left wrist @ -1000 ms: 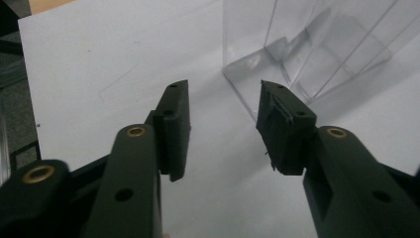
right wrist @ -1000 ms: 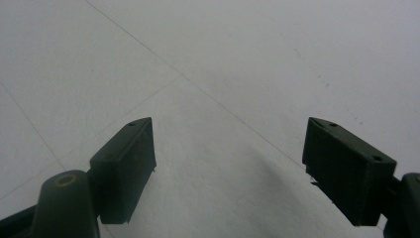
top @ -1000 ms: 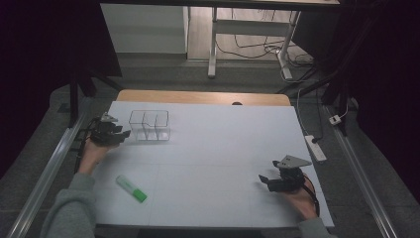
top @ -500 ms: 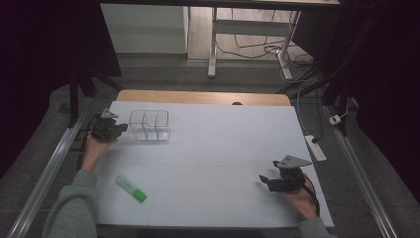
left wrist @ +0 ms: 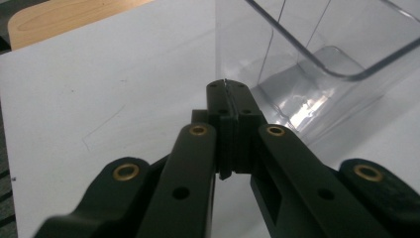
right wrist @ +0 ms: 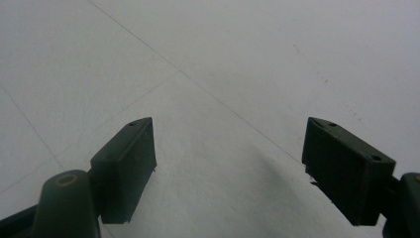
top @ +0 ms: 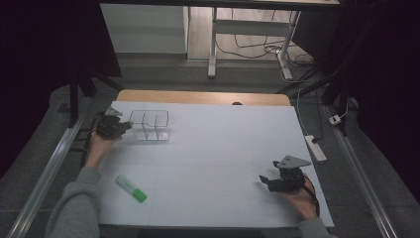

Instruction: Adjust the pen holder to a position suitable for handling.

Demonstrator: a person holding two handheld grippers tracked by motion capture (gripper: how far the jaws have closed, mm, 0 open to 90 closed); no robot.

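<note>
Meanwhile the left gripper, jaws pressed together, sits beside the clear plastic divided box; the right gripper gapes empty.

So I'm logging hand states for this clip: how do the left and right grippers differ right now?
The left gripper has its jaws pressed together, empty, while the right gripper has its jaws spread wide, also empty. The left gripper sits at the far left of the table, right beside the clear organizer; the right gripper is near the front right over bare surface. Both are black and hand-held.
</note>
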